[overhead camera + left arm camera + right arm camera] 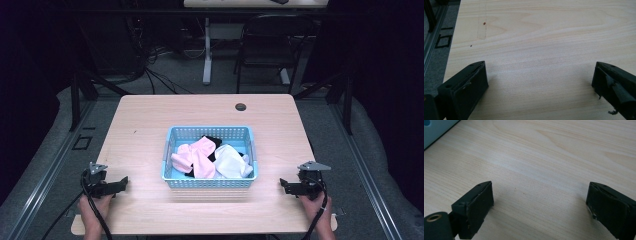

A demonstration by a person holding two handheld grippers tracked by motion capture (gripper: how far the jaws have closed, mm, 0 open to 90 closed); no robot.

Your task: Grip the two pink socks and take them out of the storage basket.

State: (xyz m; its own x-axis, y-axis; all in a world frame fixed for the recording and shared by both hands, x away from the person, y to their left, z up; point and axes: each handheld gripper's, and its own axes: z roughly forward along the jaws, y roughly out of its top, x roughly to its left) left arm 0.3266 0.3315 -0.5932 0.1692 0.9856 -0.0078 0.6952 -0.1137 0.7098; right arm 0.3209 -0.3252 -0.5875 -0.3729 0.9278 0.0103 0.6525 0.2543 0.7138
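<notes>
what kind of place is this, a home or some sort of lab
Probably a lab or recording workspace, not a home: a bare wooden table stands inside a dark metal frame, loose cables lie on the grey floor behind it, and a folding chair stands by another desk.

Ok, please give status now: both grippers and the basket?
Left gripper open, right gripper open, both empty. Blue basket between them, pink, white, black cloth inside. Nothing blocking.

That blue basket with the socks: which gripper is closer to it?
Right, narrowly. The right gripper sits just off the blue basket's right front corner; the left gripper rests farther off its left front corner.
</notes>
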